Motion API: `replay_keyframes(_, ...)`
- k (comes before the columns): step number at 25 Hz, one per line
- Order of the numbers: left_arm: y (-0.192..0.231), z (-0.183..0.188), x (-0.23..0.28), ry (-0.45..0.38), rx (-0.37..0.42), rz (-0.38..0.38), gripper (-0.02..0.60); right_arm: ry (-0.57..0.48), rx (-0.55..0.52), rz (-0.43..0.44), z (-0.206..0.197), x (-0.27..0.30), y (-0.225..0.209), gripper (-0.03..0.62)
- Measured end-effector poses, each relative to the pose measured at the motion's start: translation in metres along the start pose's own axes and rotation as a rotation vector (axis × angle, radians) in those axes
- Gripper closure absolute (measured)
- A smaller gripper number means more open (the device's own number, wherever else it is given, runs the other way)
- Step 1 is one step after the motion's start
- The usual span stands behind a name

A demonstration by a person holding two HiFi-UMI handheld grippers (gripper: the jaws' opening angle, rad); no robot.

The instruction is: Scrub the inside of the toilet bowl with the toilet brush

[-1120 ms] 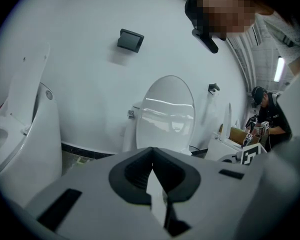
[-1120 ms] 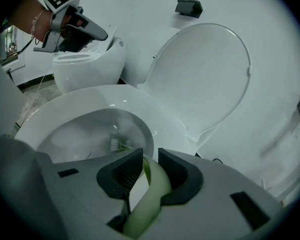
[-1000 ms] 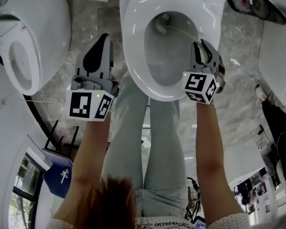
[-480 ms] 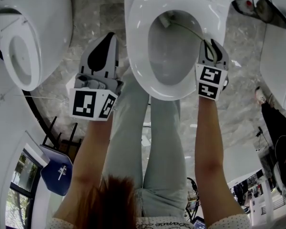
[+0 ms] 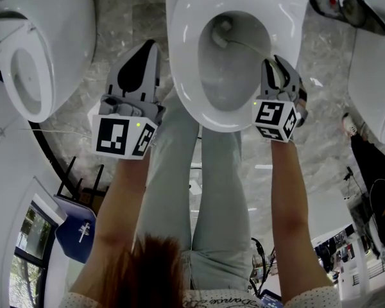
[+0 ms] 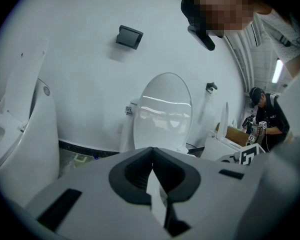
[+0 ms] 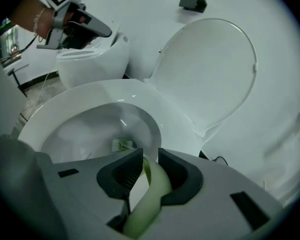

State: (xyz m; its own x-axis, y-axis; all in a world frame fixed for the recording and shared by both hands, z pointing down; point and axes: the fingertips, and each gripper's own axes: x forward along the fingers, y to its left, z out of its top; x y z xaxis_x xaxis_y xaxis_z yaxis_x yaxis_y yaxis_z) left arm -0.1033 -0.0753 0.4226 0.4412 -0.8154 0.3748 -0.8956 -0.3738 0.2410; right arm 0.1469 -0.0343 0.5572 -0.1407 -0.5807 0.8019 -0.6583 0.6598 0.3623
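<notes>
Head view: left gripper (image 5: 143,50) hangs over the marble floor (image 5: 115,18), in the gap between the toilet bowl (image 5: 183,76) and a neighbouring toilet (image 5: 58,31), touching neither rim. Right gripper (image 5: 277,66) sits at the bowl's right edge. The toilet brush (image 5: 219,34) head lies deep inside, near the back wall.

Left gripper view: jaws pressed together, nothing between them, facing a raised lid (image 6: 162,109).

Right gripper view: jaws clenched on the brush's pale green handle, bristles down in the bowl.
</notes>
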Motion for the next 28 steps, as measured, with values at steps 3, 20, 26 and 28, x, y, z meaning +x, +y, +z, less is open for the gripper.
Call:
replay_keyframes(3, -0.001, 0.003, 0.000, -0.005, 0.000, -0.007, 0.578, -0.009, -0.108, 0.028, 0.001, -0.004, 0.006, 0.487)
replay_keyframes(20, 0.005, 0.005, -0.003, -0.007, 0.001, 0.007, 0.578, -0.101, -0.596, 0.116, 0.024, -0.004, 0.010, 0.488)
replay_keyframes(26, 0.011, 0.004, -0.005, -0.009, -0.001, 0.020, 0.578, -0.112, -0.665, 0.123, 0.029, 0.000, 0.001, 0.488)
replay_keyframes(28, 0.013, 0.005, -0.007, -0.009, -0.005, 0.028, 0.578, -0.108, -0.669, 0.098, 0.031, 0.002, -0.008, 0.487)
